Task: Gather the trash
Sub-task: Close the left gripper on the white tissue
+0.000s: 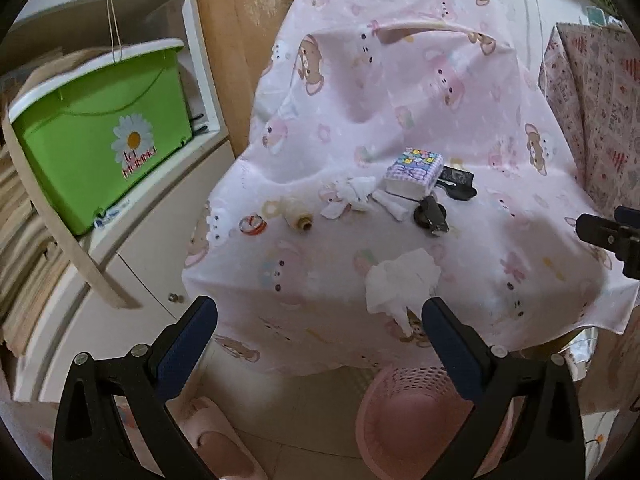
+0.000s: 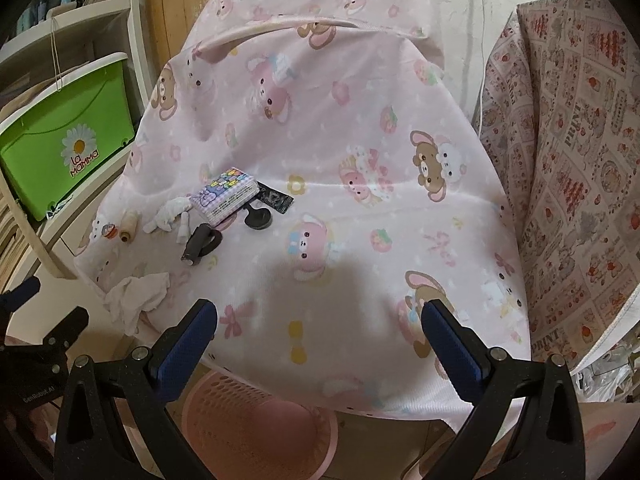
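The crumpled tissue (image 1: 400, 284) lies at the near edge of the pink sheet (image 1: 400, 100), just ahead of your left gripper (image 1: 320, 312), whose jaws stand wide apart and empty. Bring them down around its bulk and pinch only paper, not the cloth beneath. The pink basket (image 1: 404, 412) waits on the floor just below that edge. A second tissue wad (image 1: 352, 196) lies farther in, beside the tissue pack (image 1: 414, 174). Your right gripper (image 2: 320, 316) hangs open and empty too. The green bin (image 2: 68, 136) reads "La Mamma"; the patterned cloth (image 2: 568, 160) reads "PRINT".
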